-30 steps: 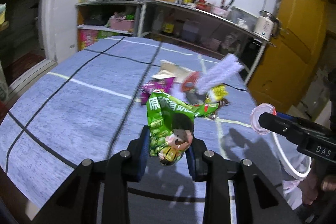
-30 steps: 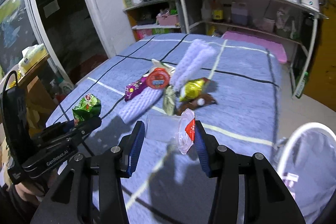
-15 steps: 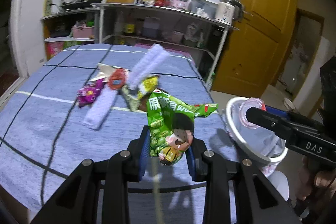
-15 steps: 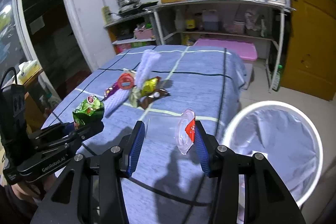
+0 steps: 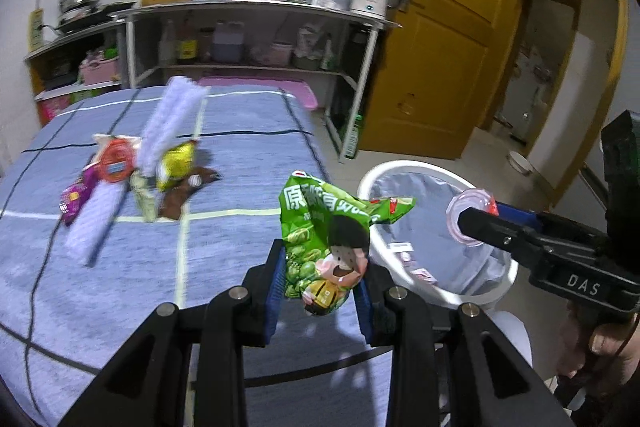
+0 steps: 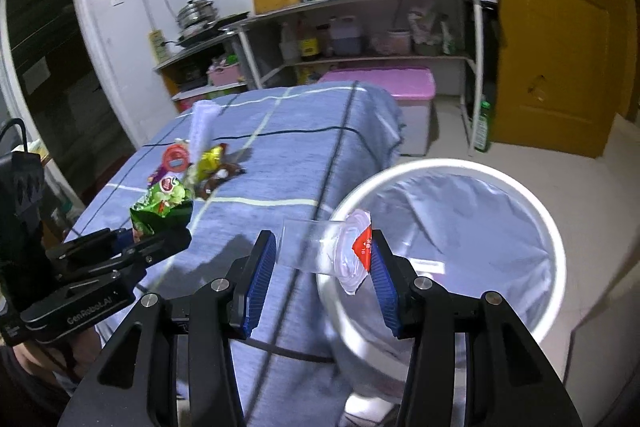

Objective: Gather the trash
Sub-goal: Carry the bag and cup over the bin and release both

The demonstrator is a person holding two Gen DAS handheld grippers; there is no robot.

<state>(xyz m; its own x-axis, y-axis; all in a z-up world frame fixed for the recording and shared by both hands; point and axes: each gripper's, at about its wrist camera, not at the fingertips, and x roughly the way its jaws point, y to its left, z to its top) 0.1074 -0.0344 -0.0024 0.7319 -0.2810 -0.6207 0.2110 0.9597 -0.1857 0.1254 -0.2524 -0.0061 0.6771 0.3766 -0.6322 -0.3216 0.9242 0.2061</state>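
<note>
My left claw, clamped on one green snack bag, crumpled, held above the near edge of the surface, just left of the bin. My right claw, pinching one clear plastic cup with a red-and-white torn lid, lying sideways between the blue pads, held over the bin's near-left rim. Remaining items, largest first. One surface, draped in a blue cloth with dark and pale grid lines. One white round trash bin, lined with a pale bag, standing on the floor beside the surface's right edge; a few scraps of paper lie inside. One pile of trash resting toward the far left of the surface, well apart from both claws, comprising: two long pale-lavender fuzzy strips, crossing the heap; one brown wrapper, flat beneath the others; one yellow foil wrapper; one red round lid; one purple wrapper at the heap's left end. Motion blur prevents me reading any finer detail on the pile.
</note>
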